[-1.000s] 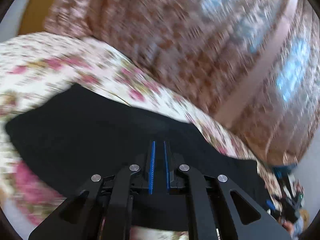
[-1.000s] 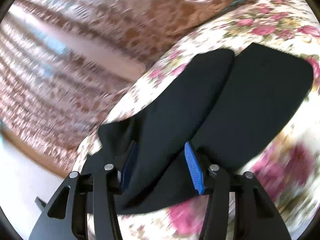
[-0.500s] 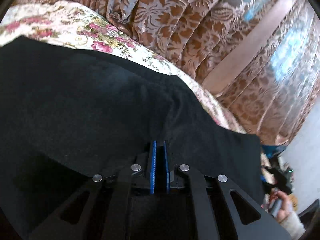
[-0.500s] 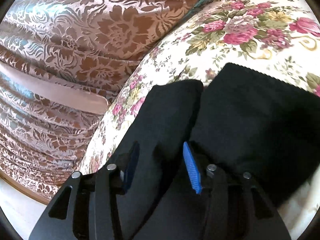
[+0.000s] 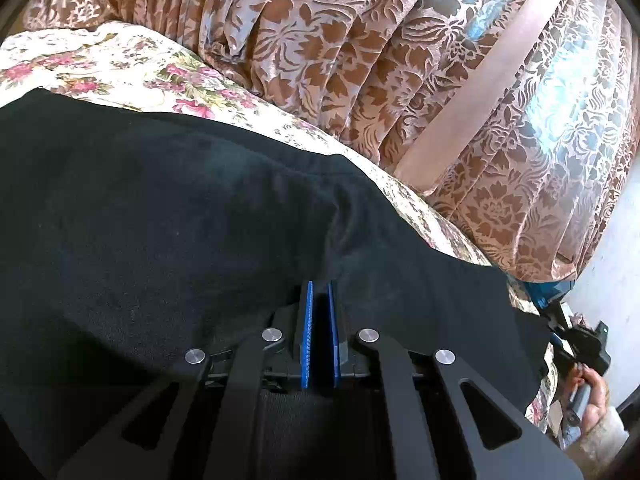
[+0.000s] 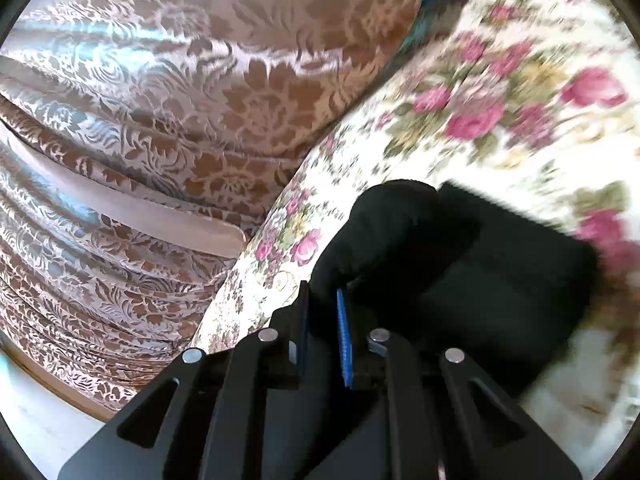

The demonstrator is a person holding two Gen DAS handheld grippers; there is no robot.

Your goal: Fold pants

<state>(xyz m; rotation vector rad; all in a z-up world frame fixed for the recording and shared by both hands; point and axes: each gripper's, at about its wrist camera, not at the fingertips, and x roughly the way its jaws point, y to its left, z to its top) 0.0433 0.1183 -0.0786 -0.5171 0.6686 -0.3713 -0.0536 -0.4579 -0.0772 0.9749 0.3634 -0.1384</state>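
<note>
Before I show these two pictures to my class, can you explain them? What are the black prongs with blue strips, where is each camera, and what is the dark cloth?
No robot here: a person holds a two-fingered clamp in each hand, with a wide-angle camera on each looking along the fingers. The left gripper is shut on the black pants. The right gripper pinches a folded leg of the pants. The pants lie on a floral bedspread, with patterned curtains behind. At the left view's edge you glimpse the person's other hand.
</note>
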